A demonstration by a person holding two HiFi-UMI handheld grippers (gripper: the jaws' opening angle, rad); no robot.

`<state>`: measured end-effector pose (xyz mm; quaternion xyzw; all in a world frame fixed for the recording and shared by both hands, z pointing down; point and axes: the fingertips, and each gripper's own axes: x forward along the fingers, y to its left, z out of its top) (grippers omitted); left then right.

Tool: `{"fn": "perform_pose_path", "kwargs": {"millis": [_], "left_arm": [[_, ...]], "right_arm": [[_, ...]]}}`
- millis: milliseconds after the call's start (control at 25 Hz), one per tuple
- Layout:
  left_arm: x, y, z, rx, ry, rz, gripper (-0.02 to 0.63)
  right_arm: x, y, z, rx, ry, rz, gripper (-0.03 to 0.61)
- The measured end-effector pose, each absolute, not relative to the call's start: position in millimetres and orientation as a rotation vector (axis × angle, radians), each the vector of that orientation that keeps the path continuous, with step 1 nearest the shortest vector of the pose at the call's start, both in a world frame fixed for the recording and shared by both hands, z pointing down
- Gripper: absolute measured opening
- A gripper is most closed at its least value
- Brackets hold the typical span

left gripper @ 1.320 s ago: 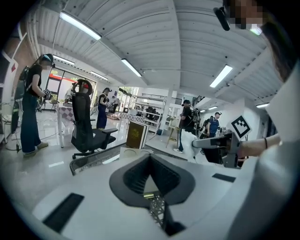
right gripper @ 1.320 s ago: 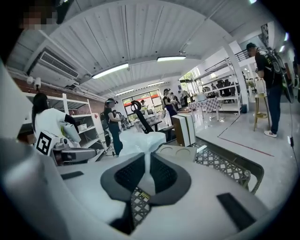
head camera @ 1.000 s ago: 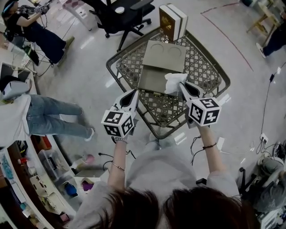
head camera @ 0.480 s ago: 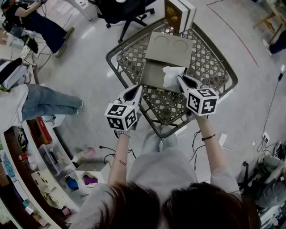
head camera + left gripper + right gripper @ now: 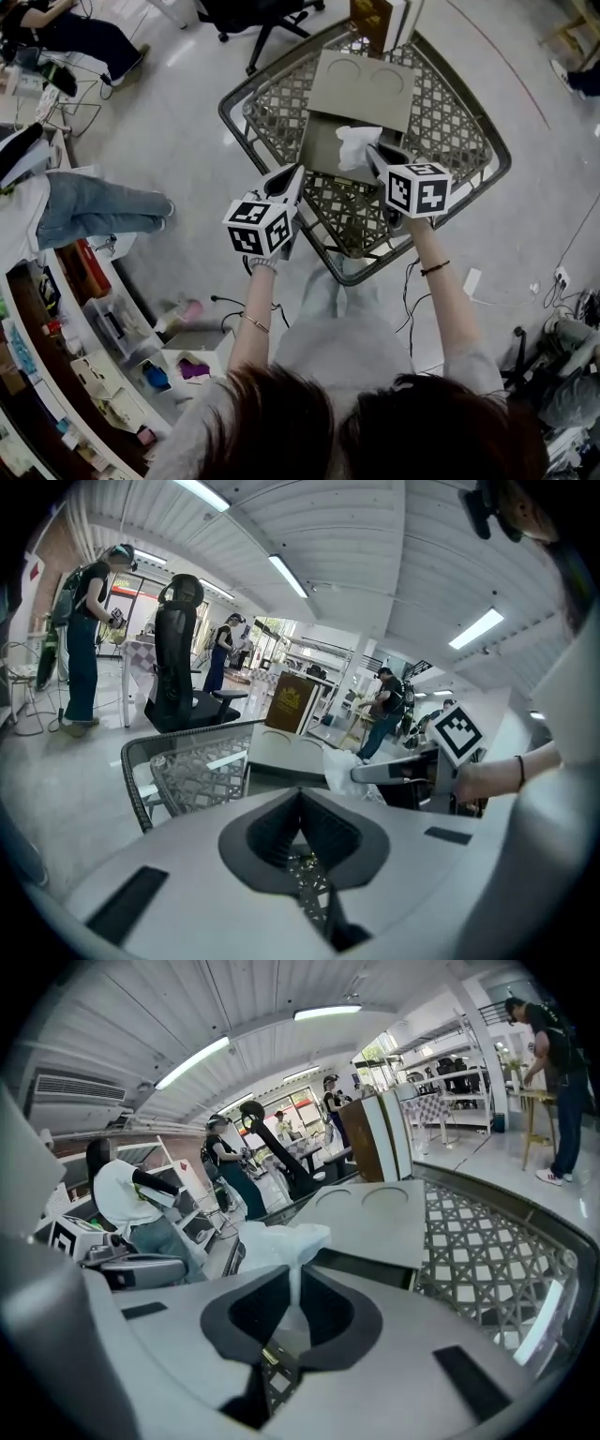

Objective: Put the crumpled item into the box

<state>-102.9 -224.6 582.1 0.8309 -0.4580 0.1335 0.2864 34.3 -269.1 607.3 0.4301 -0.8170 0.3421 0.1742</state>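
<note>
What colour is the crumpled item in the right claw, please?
The crumpled item is white, clearest in the head view.

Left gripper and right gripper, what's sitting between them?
The open box on the woven table lies between the left gripper and the right gripper, which grips crumpled paper; the head view shows it.

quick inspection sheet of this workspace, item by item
surface: woven lattice table with a dark rim
job's things: white crumpled item held at the right side of the open grey box, whose lid is folded back
clutter: brown-and-white carton upright at the table's far edge
grippers: right gripper shut on the crumpled item; left gripper shut, empty
cables: black cable on the floor
surroundings: office chair, person in jeans, shelving
</note>
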Motion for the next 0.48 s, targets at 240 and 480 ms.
{"fn": "perform_pose_path", "kwargs": {"millis": [240, 480], "left_arm": [[-106, -231, 599, 2.187, -1.205, 0.357, 0.017], [-102, -232, 615, 2.167, -1.167, 0.377, 0.017]], "right_arm": [[24, -273, 629, 1.166, -2.269, 1.031, 0.054], [18, -278, 650, 1.14, -2.196, 1.068, 0.054]]}}
